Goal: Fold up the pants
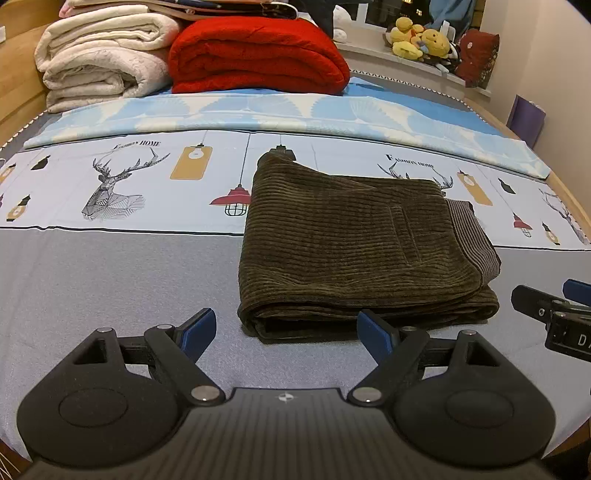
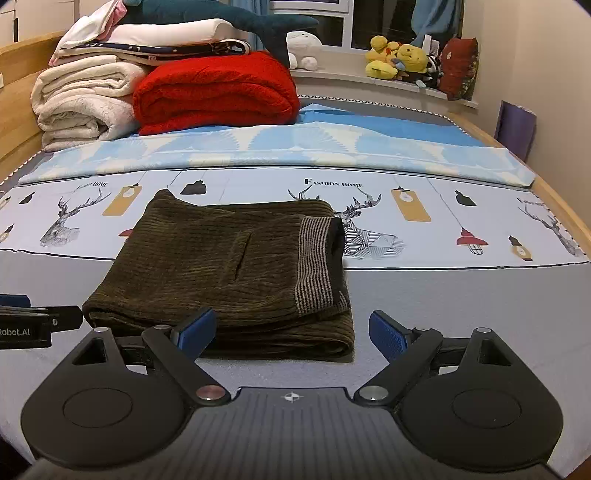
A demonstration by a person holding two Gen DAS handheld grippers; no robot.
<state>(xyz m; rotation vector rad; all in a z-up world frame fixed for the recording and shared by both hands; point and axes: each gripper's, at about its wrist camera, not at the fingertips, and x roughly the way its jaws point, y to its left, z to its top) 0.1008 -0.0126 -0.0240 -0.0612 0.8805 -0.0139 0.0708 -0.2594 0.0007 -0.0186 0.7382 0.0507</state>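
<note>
Jaws wide, empty; ribbed corduroy pants point(image 2: 221, 266) folded, rectangular stack.

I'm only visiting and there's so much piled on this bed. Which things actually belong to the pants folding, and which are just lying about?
Part of the job:
- brown corduroy pants, already folded, on the bed sheet
- left gripper, open
- right gripper, open

Just lying about:
- red blanket
- white blankets
- blue quilt
- yellow plush toys
- shark plush

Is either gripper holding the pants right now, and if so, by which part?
Neither. The left gripper and right gripper both stand open with nothing between their pads; the folded pants lie free on the bed.
</note>
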